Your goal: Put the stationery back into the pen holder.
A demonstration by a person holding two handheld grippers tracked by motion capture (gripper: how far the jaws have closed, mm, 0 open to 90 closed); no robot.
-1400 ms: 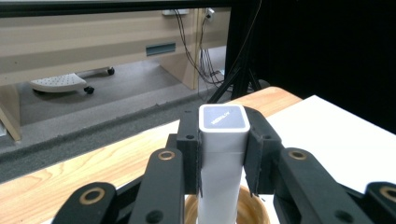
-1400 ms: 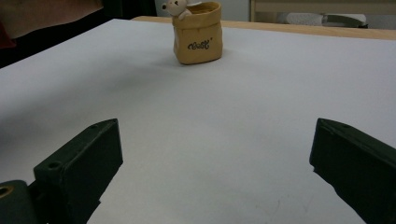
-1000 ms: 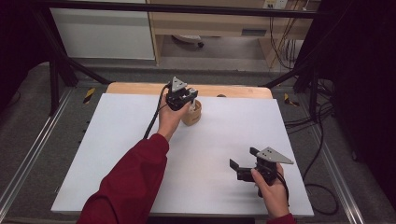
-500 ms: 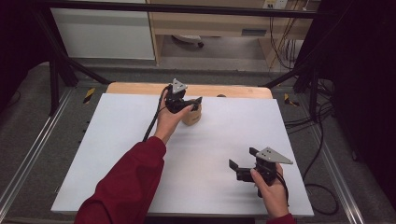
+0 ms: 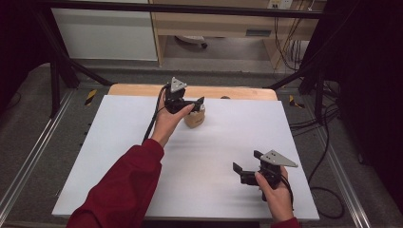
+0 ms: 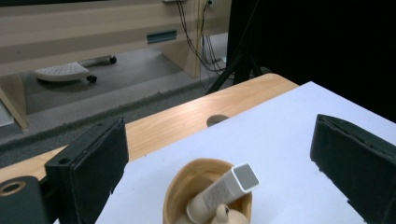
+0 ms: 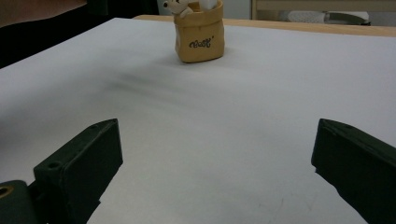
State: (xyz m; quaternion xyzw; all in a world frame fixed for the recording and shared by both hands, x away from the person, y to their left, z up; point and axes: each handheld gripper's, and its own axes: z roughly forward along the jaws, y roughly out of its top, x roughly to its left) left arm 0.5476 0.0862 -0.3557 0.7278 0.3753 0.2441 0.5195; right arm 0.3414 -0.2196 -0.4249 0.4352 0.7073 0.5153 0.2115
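Note:
A small tan bag-shaped holder (image 5: 195, 118) stands at the far middle of the white sheet (image 5: 119, 142). In the left gripper view the holder (image 6: 187, 186) has a white tube with a square cap (image 6: 229, 184) leaning inside it, and a small pale figure beside the tube. My left gripper (image 5: 197, 103) hovers just above the holder, open, with its jaws wide on either side (image 6: 219, 140). My right gripper (image 5: 246, 161) is open near the front right, low over the sheet. It faces the holder (image 7: 198, 37) from far off, jaws empty (image 7: 217, 135).
A wooden tabletop edge (image 5: 142, 90) runs behind the white sheet, with a round hole (image 6: 217, 120) in it near the holder. Black frame bars and cables (image 5: 309, 114) lie on the floor to the right.
My left gripper has shifted slightly and turned above the holder. The right gripper has stayed in place.

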